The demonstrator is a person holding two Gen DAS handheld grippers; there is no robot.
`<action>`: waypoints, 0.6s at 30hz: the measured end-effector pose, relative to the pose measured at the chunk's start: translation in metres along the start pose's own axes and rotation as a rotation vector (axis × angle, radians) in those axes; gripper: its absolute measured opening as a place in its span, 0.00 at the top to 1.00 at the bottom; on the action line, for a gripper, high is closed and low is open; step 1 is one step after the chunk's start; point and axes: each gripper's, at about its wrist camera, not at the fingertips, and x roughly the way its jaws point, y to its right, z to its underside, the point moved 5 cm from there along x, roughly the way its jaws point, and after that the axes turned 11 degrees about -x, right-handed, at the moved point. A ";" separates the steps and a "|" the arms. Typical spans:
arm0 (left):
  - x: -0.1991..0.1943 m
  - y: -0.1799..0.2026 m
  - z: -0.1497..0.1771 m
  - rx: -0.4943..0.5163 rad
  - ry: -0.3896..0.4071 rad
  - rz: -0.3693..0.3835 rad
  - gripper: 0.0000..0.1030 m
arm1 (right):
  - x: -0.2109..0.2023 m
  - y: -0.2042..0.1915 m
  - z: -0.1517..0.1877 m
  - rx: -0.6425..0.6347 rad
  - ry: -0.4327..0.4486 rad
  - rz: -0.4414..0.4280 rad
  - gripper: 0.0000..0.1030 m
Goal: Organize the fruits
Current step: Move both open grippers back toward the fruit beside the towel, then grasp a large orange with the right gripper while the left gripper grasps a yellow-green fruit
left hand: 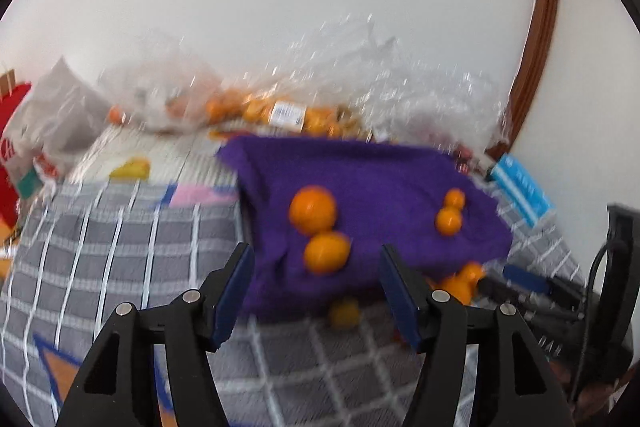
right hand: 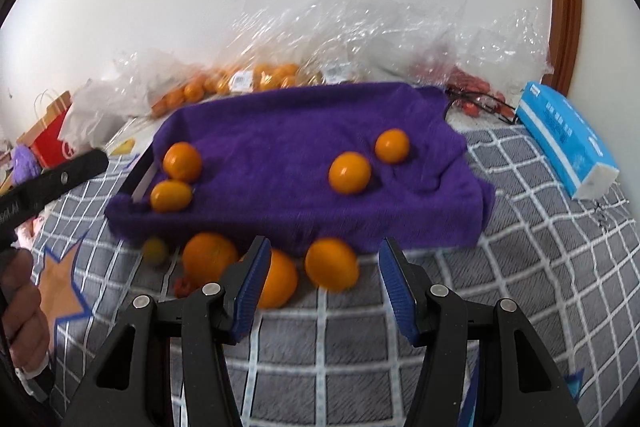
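A purple towel (right hand: 288, 163) covers a raised tray on the grey checked bedspread (right hand: 360, 339); it also shows in the left wrist view (left hand: 360, 187). Several oranges lie on it: two at the left (right hand: 182, 161) (right hand: 171, 195) and two at the right (right hand: 349, 173) (right hand: 392, 145). Three larger oranges (right hand: 332, 264) (right hand: 210, 257) (right hand: 278, 279) lie on the bedspread at the towel's front edge. My right gripper (right hand: 322, 255) is open and empty, just in front of them. My left gripper (left hand: 316, 259) is open and empty, close to an orange on the towel (left hand: 326, 251). The left view is blurred.
Clear plastic bags (right hand: 360, 27) with more oranges (right hand: 272, 75) sit behind the towel against the white wall. A blue tissue pack (right hand: 568, 143) lies at the right. A red paper bag (right hand: 52, 139) stands at the left. A small greenish fruit (right hand: 155, 250) lies by the towel's front left corner.
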 end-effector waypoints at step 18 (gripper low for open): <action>0.001 -0.029 0.048 -0.064 -0.075 0.042 0.41 | 0.015 0.016 0.004 0.047 -0.011 -0.046 0.61</action>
